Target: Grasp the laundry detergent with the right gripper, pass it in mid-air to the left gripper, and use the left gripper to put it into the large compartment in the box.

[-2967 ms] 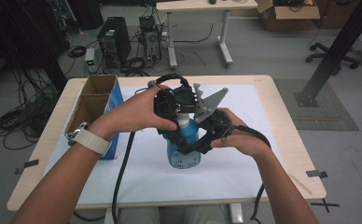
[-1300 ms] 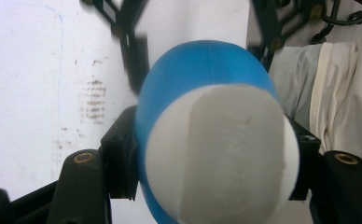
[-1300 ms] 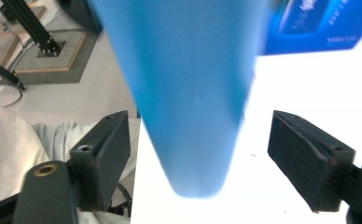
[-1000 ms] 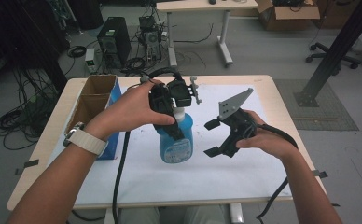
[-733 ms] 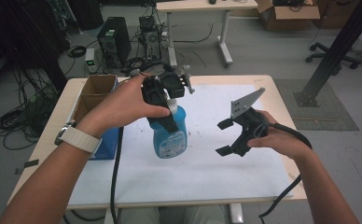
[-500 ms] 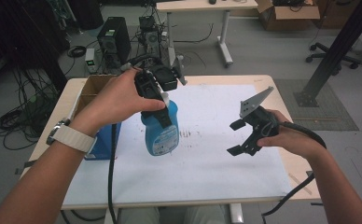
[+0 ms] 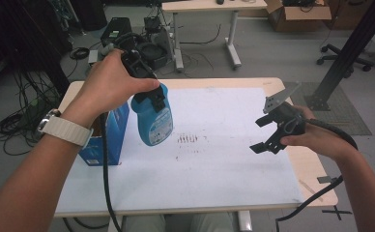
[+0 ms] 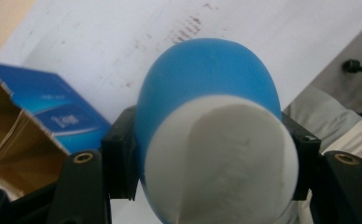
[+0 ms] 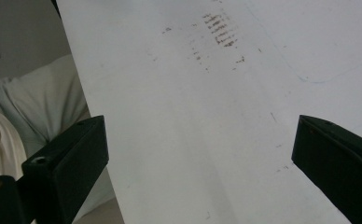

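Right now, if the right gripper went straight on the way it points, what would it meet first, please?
Most likely the white sheet on the table: the right gripper, jaws open with nothing between them, looks down along bare sheet near some dark marks. Depth is hard to judge.

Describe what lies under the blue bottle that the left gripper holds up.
Under the blue bottle, clamped by the left gripper, lies the white table sheet with dark smudges. The bottle hides the patch directly beneath it.
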The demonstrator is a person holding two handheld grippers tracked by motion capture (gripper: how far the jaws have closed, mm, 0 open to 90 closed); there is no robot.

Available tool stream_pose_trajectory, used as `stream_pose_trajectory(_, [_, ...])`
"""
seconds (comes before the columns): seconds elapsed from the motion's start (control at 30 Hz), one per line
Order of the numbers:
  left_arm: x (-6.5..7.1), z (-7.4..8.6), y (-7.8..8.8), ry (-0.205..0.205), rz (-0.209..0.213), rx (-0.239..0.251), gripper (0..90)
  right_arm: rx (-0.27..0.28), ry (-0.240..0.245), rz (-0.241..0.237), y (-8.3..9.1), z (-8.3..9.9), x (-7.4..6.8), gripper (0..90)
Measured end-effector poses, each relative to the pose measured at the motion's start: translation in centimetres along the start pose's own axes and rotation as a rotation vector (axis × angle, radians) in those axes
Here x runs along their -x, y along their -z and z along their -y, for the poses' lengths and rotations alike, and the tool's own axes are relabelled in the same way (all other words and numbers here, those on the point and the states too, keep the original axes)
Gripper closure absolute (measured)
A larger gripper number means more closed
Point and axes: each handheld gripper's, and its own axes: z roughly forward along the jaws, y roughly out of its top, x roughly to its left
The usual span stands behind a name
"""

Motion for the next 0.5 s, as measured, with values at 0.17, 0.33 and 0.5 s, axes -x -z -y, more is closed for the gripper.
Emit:
stream_pose_trajectory(0.17, [-1.5, 0.6, 0.9, 0.09, -0.013, 0.004, 37.7, -0.025, 0.015, 0.022, 0.7, -0.2, 0.1, 3.5])
stream_pose_trajectory(0.33, [-2.8, 1.0, 2.0, 0.169, -0.038, -0.006, 37.7, -0.07, 0.038, 0.061, 1.1, -0.4, 0.2, 3.7])
stream_pose_trajectory(0.5, [-3.9, 1.3, 2.9, 0.267, -0.055, -0.001, 37.7, -0.123, 0.055, 0.085, 0.9, -0.5, 0.4, 3.4])
